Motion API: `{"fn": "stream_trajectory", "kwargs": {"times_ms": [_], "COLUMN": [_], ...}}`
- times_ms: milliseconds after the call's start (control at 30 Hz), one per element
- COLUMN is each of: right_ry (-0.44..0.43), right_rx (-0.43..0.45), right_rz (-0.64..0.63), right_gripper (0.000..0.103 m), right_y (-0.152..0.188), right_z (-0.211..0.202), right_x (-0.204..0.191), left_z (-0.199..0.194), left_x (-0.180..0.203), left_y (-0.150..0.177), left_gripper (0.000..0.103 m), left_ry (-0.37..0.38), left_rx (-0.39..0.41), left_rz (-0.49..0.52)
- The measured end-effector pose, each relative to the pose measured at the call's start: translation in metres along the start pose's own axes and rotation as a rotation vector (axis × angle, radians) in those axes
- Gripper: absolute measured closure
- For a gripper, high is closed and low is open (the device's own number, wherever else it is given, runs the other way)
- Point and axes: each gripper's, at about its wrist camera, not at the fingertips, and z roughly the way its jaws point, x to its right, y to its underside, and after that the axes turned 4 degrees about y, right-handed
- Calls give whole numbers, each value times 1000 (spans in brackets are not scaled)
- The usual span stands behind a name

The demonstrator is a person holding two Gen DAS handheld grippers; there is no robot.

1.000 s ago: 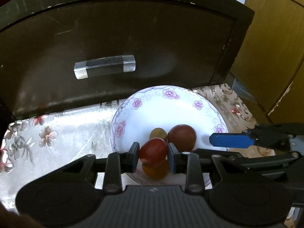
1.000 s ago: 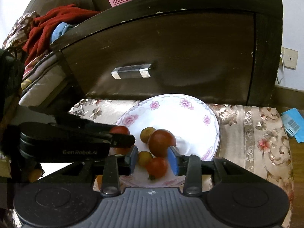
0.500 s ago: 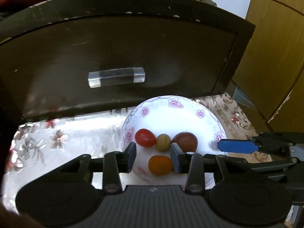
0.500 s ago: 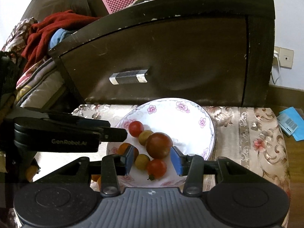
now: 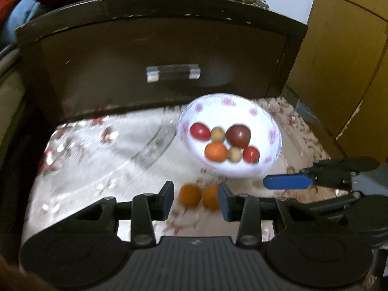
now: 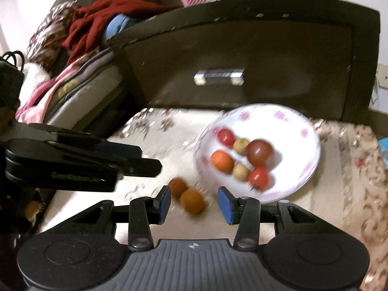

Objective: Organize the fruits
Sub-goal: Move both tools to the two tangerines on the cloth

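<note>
A white flowered plate (image 5: 268, 167) (image 6: 306, 171) holds several fruits: two red tomatoes (image 5: 200, 131), a big dark tomato (image 5: 238, 135) (image 6: 259, 152), an orange (image 5: 215, 152) and two small tan fruits (image 5: 234, 154). Two more oranges (image 5: 190, 195) (image 6: 192, 201) lie on the cloth in front of the plate. My left gripper (image 5: 196, 200) is open, and those oranges show in the gap, ahead of its pads. My right gripper (image 6: 194, 203) is open too, with one orange seen between its fingers.
A dark wooden drawer front with a clear handle (image 5: 173, 72) stands right behind the plate. Piled clothes and bedding (image 6: 80, 55) lie at the left. A wooden cupboard (image 5: 346, 72) rises at the right. A flowered cloth (image 6: 351, 181) covers the table.
Both grippers have drawn back from the plate. The left one let go of a red tomato, which now rests on the plate. The right jaws widened. Two oranges on the cloth came into view.
</note>
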Motion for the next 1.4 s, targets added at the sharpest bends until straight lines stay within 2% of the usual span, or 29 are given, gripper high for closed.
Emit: {"fn": "stream_trajectory", "kwargs": {"times_ms": [267,533,833,1167,1400], "right_ry": [-32,-29,11,55,54], "right_rx": [-24,-57,-59,-55,-74], "right_rz": [-15,-20,-10,-24,-43], "right_gripper": [65,63,61,60,58], "right_y": [11,24,23,16,12], "right_z": [-3,-1,15,42,69], "right_x": [-20,-27,-21,-12,-17], "left_z": [-22,-11,9,18,24], "left_x": [-27,-28,-19,-18,-17], "left_y": [34,53,55,56,57], "left_gripper": [57,57,57,57,57], "left_ry": [-36,-10,4,-20,-30], "left_rx": [-28,-62,-109,-121,-128], "left_rz": [-50,-56,-25,18,47]}}
